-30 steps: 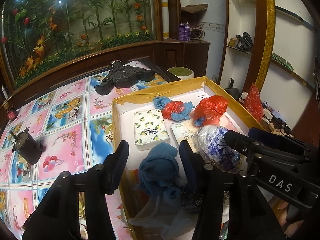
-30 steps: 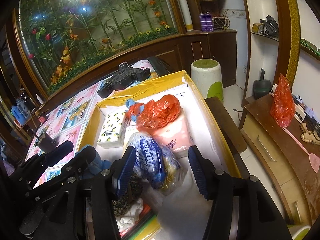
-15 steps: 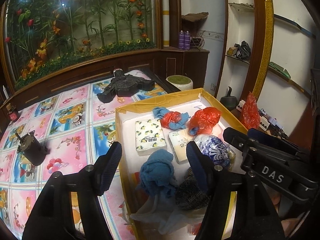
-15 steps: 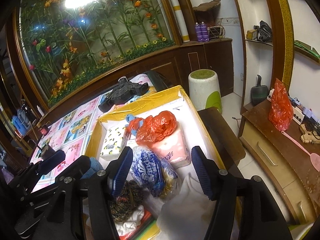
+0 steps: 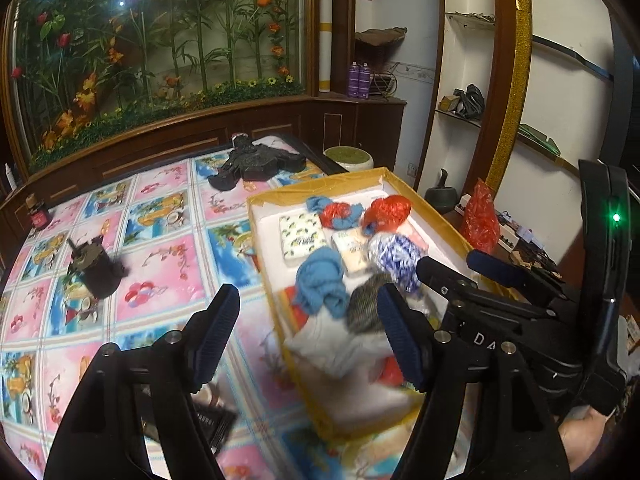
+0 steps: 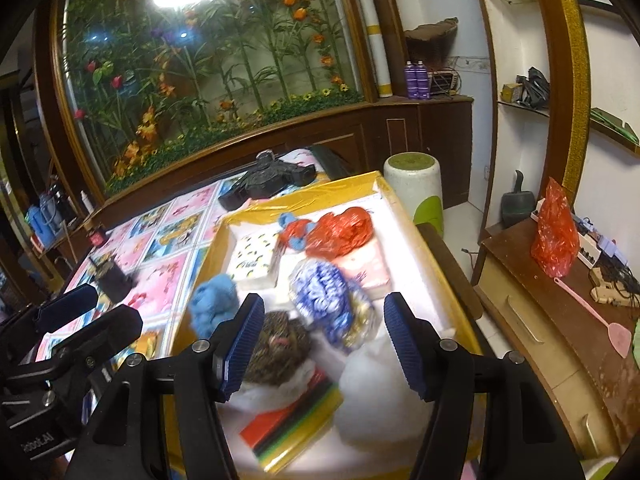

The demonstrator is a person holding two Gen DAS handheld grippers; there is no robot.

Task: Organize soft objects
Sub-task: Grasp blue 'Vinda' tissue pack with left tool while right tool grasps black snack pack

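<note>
Reading "DA" on right claw (image 5: 472, 264)

Two blue cloths (image 5: 320, 280) (image 5: 318, 203), two red bags (image 5: 386, 213) (image 5: 335, 211), perhaps three tissue packs (image 5: 302, 236) (image 5: 354, 254) (image 6: 366, 272), one box (image 5: 436, 216).

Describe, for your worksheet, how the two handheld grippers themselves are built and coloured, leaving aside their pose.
The left gripper and the right gripper look alike: black angular frames fastened with silver screws, each with two fingers faced in ribbed dark-blue pads. In the left wrist view the right gripper's body carries white letters "DA" and, on a black upright part, a small green light. No cables or sleeves are clearly visible.
</note>
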